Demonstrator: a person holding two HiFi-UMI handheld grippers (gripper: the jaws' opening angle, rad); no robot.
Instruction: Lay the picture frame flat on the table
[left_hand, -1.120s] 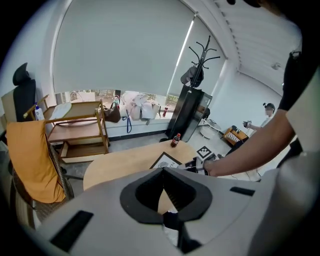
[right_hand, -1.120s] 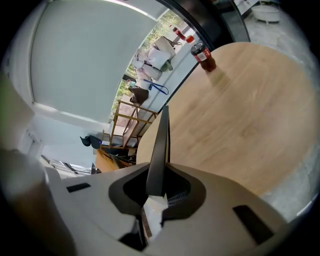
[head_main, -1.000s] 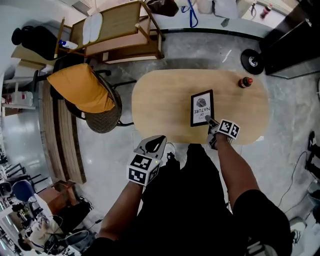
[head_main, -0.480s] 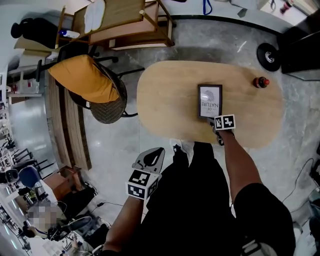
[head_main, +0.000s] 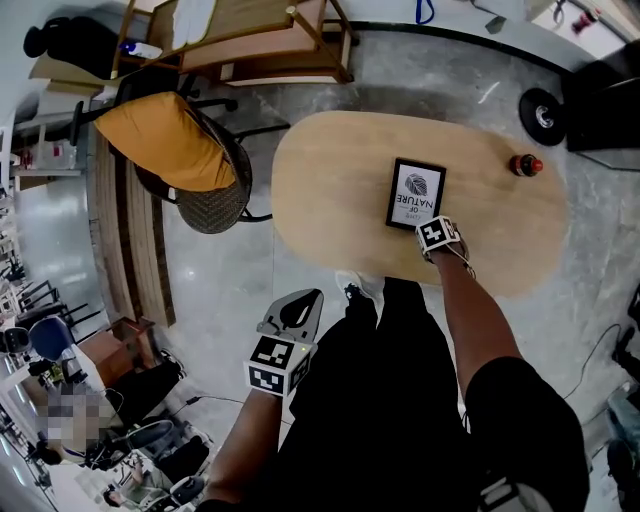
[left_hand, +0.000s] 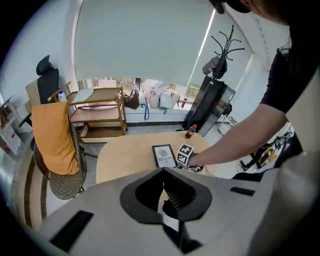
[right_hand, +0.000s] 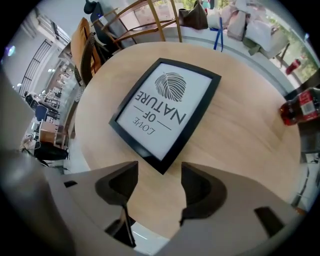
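Note:
The black picture frame (head_main: 415, 193) with a white print lies flat on the oval wooden table (head_main: 330, 200); it also shows in the left gripper view (left_hand: 164, 155). My right gripper (head_main: 435, 233) hangs steeply downward just over the frame's near corner (right_hand: 162, 167). Its jaws have just been opening and now stand wide, with only that corner tip below the gap (right_hand: 159, 182) and no pad touching it. My left gripper (head_main: 305, 300) is off the table at the lower left, over the floor, its jaws (left_hand: 164, 200) together and holding nothing.
A small red-capped bottle (head_main: 526, 165) stands at the table's right end. A wicker chair with an orange cloth (head_main: 170, 140) sits left of the table, and a wooden cart (head_main: 250, 40) behind it. A black wheeled base (head_main: 543, 108) stands beyond the right end.
The right gripper's tip was on the frame's near corner; now its jaws are off the frame, which lies flat. The left gripper has drifted slightly lower in view.

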